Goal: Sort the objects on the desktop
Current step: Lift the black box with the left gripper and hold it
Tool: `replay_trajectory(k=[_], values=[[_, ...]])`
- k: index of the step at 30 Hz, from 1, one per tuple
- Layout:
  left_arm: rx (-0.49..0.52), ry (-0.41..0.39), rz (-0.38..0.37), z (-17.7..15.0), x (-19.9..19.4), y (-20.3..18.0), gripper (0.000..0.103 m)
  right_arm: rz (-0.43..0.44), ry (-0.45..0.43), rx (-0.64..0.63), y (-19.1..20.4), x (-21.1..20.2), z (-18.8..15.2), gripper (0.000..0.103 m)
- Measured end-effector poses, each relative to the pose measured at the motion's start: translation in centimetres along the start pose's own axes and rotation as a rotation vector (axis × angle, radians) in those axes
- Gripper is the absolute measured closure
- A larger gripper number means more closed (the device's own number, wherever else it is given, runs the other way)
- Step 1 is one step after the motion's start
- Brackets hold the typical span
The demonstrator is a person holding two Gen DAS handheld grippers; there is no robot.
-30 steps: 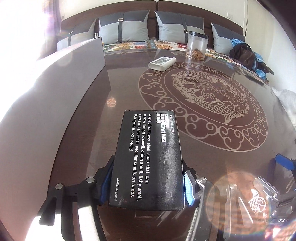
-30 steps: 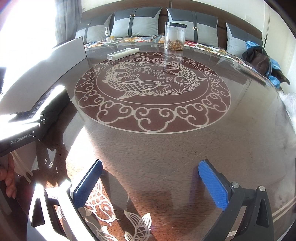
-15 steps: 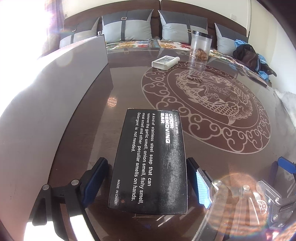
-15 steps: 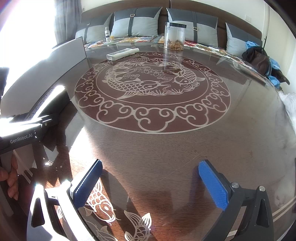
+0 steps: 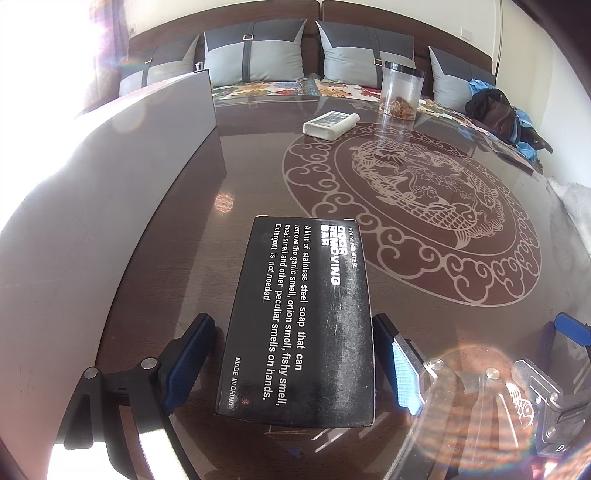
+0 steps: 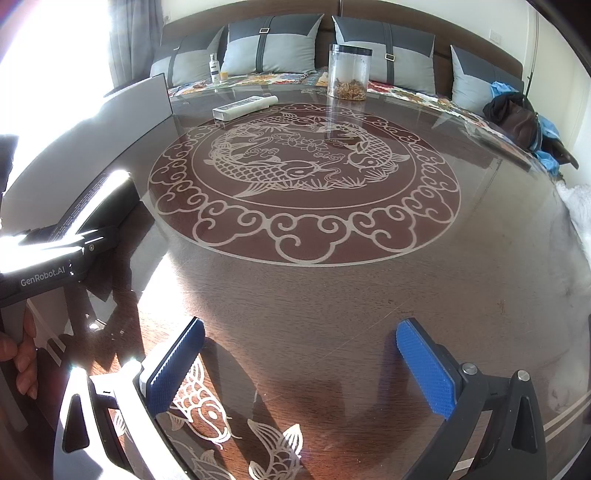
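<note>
Black printed cardboard box (image 5: 299, 325) set flat at lower centre, released; left gripper (image 5: 295, 363) just spread clear of it; right gripper (image 6: 299, 369) open, empty.

A home living room. A dark wooden sofa (image 6: 332, 22) with grey cushions (image 6: 269, 44) fills the top of the frame, behind a glass-topped table (image 6: 332, 295) etched with a koi medallion (image 6: 303, 162). Clothes (image 6: 517, 114) lie heaped at upper right.

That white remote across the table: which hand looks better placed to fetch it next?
Probably the right. The right gripper is open and empty, facing the remote over bare table. The left gripper, jaws just opened, has the black box between them.
</note>
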State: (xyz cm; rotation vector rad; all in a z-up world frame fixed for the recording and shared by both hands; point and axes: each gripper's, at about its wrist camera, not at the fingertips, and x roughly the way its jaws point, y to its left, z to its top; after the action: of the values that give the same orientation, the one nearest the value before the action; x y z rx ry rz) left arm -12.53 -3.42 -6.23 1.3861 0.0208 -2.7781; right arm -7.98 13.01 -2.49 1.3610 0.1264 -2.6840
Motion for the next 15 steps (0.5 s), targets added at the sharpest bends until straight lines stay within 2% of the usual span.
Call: replay_trajectory(k=[10,15], values=[[0.002,0.009,-0.003,0.04,0.04,0.01,0.01,-0.003,-0.002,0.005,-0.06,0.14,0.18,0.0],[0.001,0.01,-0.003,0.08,0.1,0.01,0.009,-0.002,-0.002,0.005,-0.1,0.09,0.1,0.0]])
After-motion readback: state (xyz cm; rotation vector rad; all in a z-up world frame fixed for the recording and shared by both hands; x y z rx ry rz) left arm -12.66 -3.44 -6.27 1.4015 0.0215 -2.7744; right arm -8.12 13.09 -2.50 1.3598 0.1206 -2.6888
